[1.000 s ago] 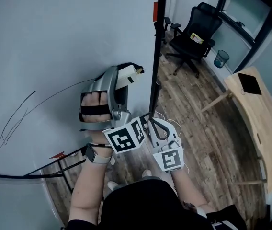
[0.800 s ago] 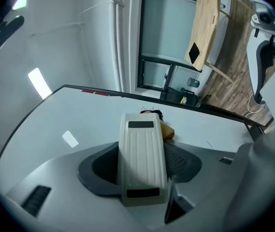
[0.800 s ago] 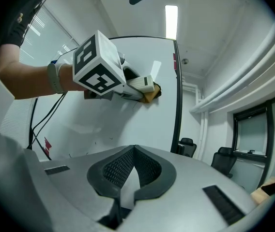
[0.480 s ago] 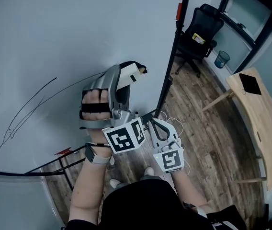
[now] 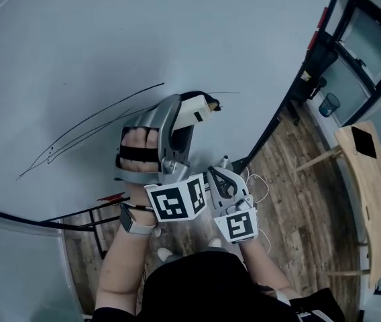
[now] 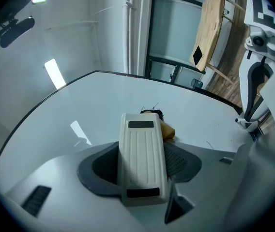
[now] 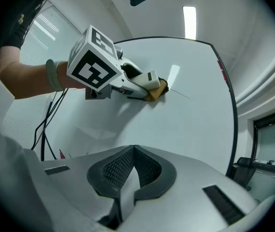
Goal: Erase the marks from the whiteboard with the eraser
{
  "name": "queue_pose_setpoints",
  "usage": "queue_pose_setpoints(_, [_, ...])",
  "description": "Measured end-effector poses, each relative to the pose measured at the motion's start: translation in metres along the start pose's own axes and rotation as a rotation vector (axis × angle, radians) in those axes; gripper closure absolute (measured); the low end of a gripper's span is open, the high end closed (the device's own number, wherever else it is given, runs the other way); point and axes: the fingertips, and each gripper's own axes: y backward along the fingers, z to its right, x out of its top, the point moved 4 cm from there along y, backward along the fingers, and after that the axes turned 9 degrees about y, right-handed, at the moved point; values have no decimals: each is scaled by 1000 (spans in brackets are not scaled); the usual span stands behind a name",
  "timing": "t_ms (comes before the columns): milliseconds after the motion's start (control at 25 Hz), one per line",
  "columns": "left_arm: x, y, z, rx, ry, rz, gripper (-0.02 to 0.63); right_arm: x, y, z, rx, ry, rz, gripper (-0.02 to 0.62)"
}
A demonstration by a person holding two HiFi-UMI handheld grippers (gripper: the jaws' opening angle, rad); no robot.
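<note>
The whiteboard (image 5: 110, 32) carries long thin black marks (image 5: 90, 129) running from lower left up toward the eraser. My left gripper (image 5: 185, 118) is shut on the white eraser (image 5: 200, 107), whose yellowish, dark-tipped pad presses on the board. A short thin line (image 5: 229, 92) shows just right of the pad. In the left gripper view the eraser (image 6: 142, 156) lies between the jaws of my left gripper (image 6: 145, 166), its tip on the whiteboard (image 6: 79, 105). My right gripper (image 5: 221, 180) hangs below, shut and empty. In the right gripper view my right gripper (image 7: 133, 153) faces the eraser (image 7: 149, 83).
The board stand's black legs (image 5: 76, 220) cross the wooden floor (image 5: 291, 200) at lower left. A wooden table (image 5: 371, 193) with a black phone (image 5: 365, 141) stands at right. A blue bin (image 5: 329, 104) and a dark chair (image 5: 318, 62) sit beyond the board's right edge.
The head view has swung so that more of the board and less of the room shows. My left gripper still holds the eraser on the board by the marks' right end. The right gripper stays put.
</note>
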Motion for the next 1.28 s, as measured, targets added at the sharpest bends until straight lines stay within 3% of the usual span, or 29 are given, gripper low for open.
queue_pose_setpoints(200, [-29, 33, -31, 30, 30, -4, 339, 28, -17, -34, 60, 29, 31, 568])
queue_pose_setpoints(720, [-196, 156, -109, 130, 181, -128, 339, 98, -90, -177, 263, 101, 119, 568])
queue_pose_setpoints(960, [-268, 208, -130, 177, 250, -226, 339, 122, -116, -232, 358, 111, 161, 568])
queue_pose_setpoints(1280, [-342, 258, -148, 249, 413, -314, 339, 134, -135, -273, 422, 129, 168, 568])
